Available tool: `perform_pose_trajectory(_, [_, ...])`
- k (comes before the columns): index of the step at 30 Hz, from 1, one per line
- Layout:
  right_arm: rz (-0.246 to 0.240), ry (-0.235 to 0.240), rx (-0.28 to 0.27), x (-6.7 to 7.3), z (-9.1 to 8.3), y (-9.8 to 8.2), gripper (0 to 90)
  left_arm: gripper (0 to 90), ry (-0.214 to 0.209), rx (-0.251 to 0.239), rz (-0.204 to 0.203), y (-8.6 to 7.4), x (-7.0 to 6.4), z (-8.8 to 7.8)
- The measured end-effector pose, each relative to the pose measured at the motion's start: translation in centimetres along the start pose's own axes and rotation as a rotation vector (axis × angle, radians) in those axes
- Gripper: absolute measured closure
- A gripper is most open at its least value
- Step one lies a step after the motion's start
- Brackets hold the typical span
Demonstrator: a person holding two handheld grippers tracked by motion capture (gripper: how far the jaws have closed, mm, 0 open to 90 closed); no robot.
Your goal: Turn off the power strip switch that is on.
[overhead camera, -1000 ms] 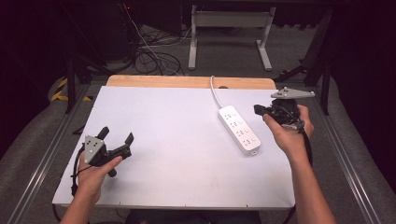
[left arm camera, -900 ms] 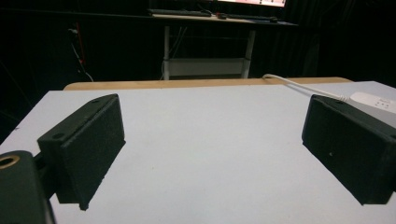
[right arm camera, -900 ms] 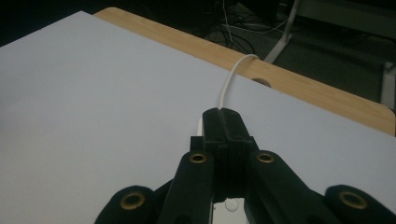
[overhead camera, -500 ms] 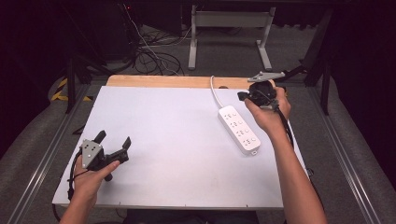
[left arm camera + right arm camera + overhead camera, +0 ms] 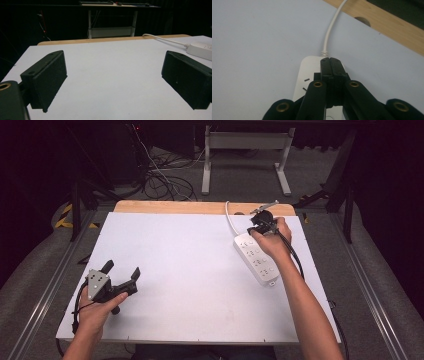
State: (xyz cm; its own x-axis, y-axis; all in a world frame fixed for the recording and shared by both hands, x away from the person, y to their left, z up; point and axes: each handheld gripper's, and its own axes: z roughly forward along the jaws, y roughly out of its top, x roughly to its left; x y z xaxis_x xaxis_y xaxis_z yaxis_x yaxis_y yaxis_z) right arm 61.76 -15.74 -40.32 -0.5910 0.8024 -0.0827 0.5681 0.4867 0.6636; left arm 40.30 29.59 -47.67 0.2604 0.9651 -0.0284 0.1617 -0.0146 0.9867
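Note:
A white power strip (image 5: 257, 259) lies on the right side of the white table top, its white cord (image 5: 229, 217) running off over the far wooden edge. My right gripper (image 5: 258, 224) hovers over the strip's far end, jaws shut together with nothing between them. In the right gripper view the closed gripper (image 5: 330, 61) points down at the strip (image 5: 307, 77) where the cord (image 5: 332, 27) enters. My left gripper (image 5: 121, 271) rests near the front left corner, open and empty. In the left gripper view its jaws stand wide apart and the strip (image 5: 201, 48) shows at far right.
The white table top (image 5: 185, 265) has a wooden strip (image 5: 170, 207) along its far edge with a round hole (image 5: 363, 22) in it. Beyond the table are a metal stand (image 5: 245, 155) and loose cables (image 5: 165, 180) on the floor.
My right gripper has moved from the table's right edge toward the far end of the power strip and now sits over it. The left gripper has barely shifted.

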Motion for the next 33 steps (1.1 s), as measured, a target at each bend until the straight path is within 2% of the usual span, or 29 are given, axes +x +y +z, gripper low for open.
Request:
perform_pose_trajectory(3, [-0.008, -0.023, 0.039, -0.2, 1.6, -0.6, 90.0, 6.4, 0.001, -0.003, -0.006, 0.0, 0.1, -0.2])
perform_pose_trajectory(5, [-0.007, -0.033, 0.046, -0.4, 1.9, -0.8, 90.0, 6.4, -0.001, -0.005, -0.009, 0.0, 0.1, -0.3])
perform_pose_trajectory(7, [0.004, -0.044, 0.057, -0.8, 2.4, -1.1, 90.0, 6.4, -0.003, -0.005, -0.011, 0.0, 0.2, -0.3])
perform_pose_trajectory(8, [0.028, -0.025, 0.060, -1.1, 2.7, -1.4, 90.0, 6.4, -0.003, -0.005, -0.014, 0.0, 0.2, -0.3])
perform_pose_trajectory(11, [0.049, 0.000, 0.069, -1.2, 2.9, -1.5, 90.0, 6.4, -0.004, -0.006, -0.015, 0.0, 0.2, -0.3])
perform_pose_trajectory(15, [0.032, -0.013, 0.083, -1.1, 3.1, -1.6, 90.0, 6.5, -0.007, -0.007, -0.016, 0.1, 0.0, -0.3])
perform_pose_trajectory(20, [0.059, 0.002, 0.073, -1.0, 3.3, -1.9, 90.0, 6.5, -0.009, -0.005, -0.012, 0.0, 0.0, -0.2])
perform_pose_trajectory(22, [0.041, -0.018, 0.080, -0.7, 3.4, -1.9, 90.0, 6.5, -0.008, -0.004, -0.012, 0.1, 0.0, -0.2])
perform_pose_trajectory(24, [0.000, -0.053, 0.106, 0.0, 3.3, -1.7, 90.0, 6.5, -0.008, -0.004, -0.011, 0.1, 0.0, -0.2])
perform_pose_trajectory(26, [-0.008, -0.063, 0.112, 0.1, 3.3, -1.7, 90.0, 6.5, -0.008, -0.006, -0.012, 0.1, 0.0, -0.2])
perform_pose_trajectory(30, [0.026, -0.032, 0.087, -0.4, 3.2, -2.0, 90.0, 6.5, -0.009, -0.005, -0.013, 0.1, 0.0, -0.2])
perform_pose_trajectory(33, [0.018, -0.040, 0.077, -0.3, 3.2, -2.2, 90.0, 6.5, -0.009, -0.003, -0.013, 0.0, 0.0, -0.2])
